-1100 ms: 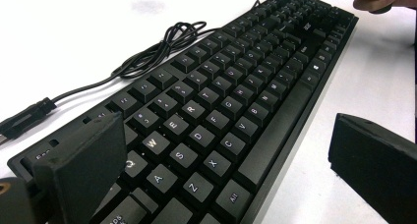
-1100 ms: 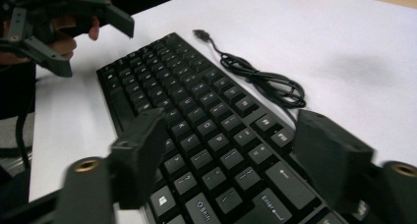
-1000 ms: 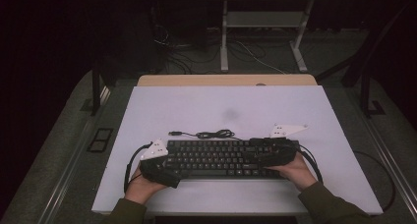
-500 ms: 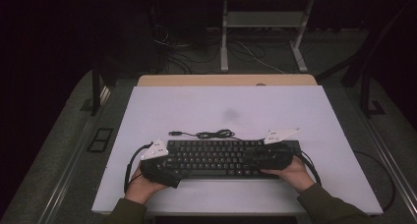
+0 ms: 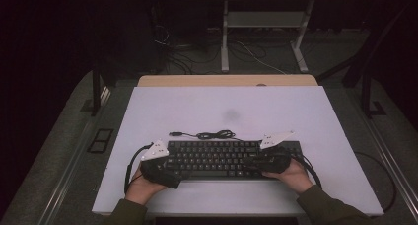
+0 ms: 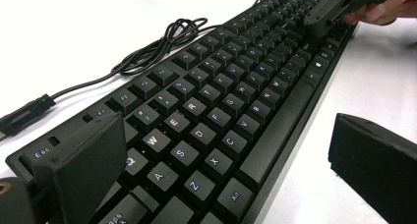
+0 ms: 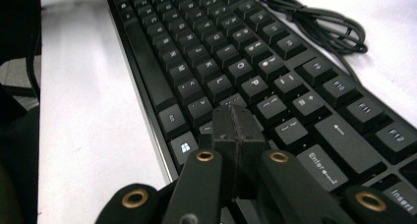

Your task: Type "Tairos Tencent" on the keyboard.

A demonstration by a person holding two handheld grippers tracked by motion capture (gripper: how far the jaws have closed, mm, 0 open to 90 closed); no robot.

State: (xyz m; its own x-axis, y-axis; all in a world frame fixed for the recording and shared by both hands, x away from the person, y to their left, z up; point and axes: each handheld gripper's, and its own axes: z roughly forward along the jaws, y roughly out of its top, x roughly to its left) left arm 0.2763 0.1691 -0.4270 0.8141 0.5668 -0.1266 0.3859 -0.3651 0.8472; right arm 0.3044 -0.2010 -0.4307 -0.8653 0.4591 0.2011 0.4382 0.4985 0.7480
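Keyboard: the black keyboard (image 5: pixel 224 159) lies flat on the white table (image 5: pixel 315 116), near its front edge, between the two claws; its left end sits between the left claw's jaws and its right part lies under the right claw.
Left claw: the left gripper (image 5: pixel 165 171) stands with its jaws wide apart, astride the keyboard's left end; in the left gripper view one jaw sits over the Esc and Q corner, the other over bare table in front of the keyboard's front edge. Whether either pad touches the keyboard cannot be told.
Right claw: the right gripper (image 7: pixel 237 130) has its jaws pressed together with nothing between them, having just been closing; the joined tips sit over the keys just ahead of the Windows key and left of Enter. Whether they press a key cannot be told.
Cable: the keyboard's black cable (image 5: pixel 213 134) lies in a loose coil on the table just behind the keyboard, between the two claws and beyond both; its plug (image 5: pixel 174 133) points towards the left claw's side.
Hands: the left hand (image 5: pixel 143 185) and the right hand (image 5: pixel 292 173) each hold a claw from the table's front edge.
Containers: none in view.
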